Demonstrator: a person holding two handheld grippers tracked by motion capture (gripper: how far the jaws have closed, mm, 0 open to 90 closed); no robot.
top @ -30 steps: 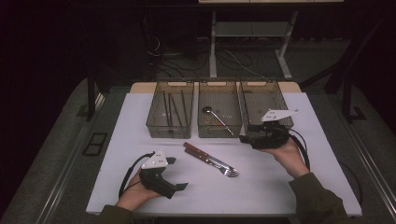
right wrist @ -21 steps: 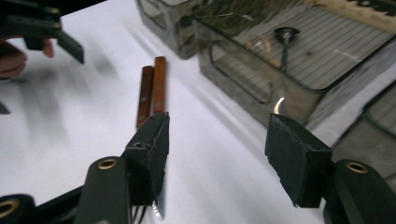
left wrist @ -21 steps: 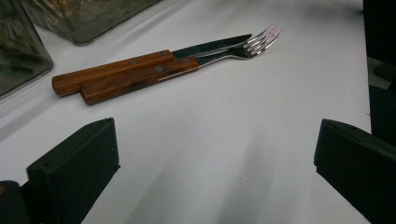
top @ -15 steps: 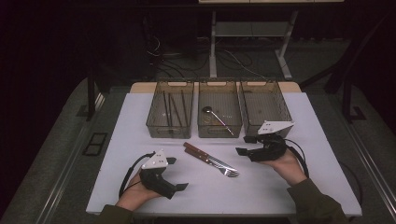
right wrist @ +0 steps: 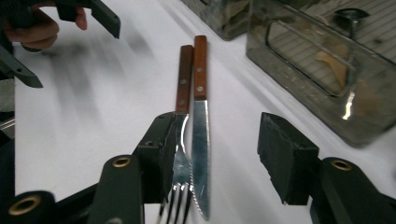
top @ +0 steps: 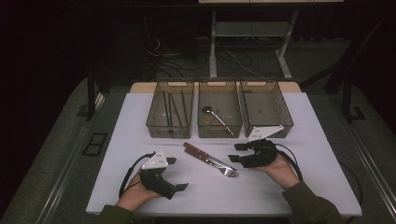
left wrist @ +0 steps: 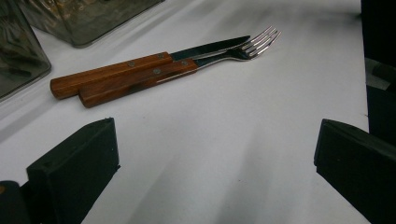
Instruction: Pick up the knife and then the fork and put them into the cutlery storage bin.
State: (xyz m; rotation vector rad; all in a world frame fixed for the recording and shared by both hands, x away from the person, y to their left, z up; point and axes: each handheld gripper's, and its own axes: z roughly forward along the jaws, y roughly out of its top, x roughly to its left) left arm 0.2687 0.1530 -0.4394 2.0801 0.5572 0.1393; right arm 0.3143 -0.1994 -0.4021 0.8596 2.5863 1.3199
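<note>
A: What lies at the middle of the white counter [top: 308,140]?

B: A wooden-handled fork [top: 219,166] and a wooden-handled steel knife [top: 205,157], side by side and touching, running from the centre of the high view toward its lower right. In the left gripper view they lie across the upper half, tines toward the upper right.

A: And the right gripper [top: 236,152]?

B: It sits right of centre in the high view, held in the person's right hand [top: 279,168], aimed left at the cutlery tips. Its fingers [right wrist: 285,158] are spread wide and hold nothing. In the right gripper view the fork's tines and the knife's point lie between them, with the fork just beside the left finger.

A: The left gripper [top: 176,173]?

B: Lower left of the high view, in the left hand [top: 135,196], well apart from the cutlery. Its fingers [left wrist: 77,170] are also wide open and empty, over bare counter.

A: Behind them?

B: Three clear plastic bins in a row in the upper centre: the left bin [top: 170,112] holds dark sticks, the middle bin [top: 219,112] a metal spoon [top: 215,116]; I cannot tell what is in the right bin [top: 265,109].
</note>
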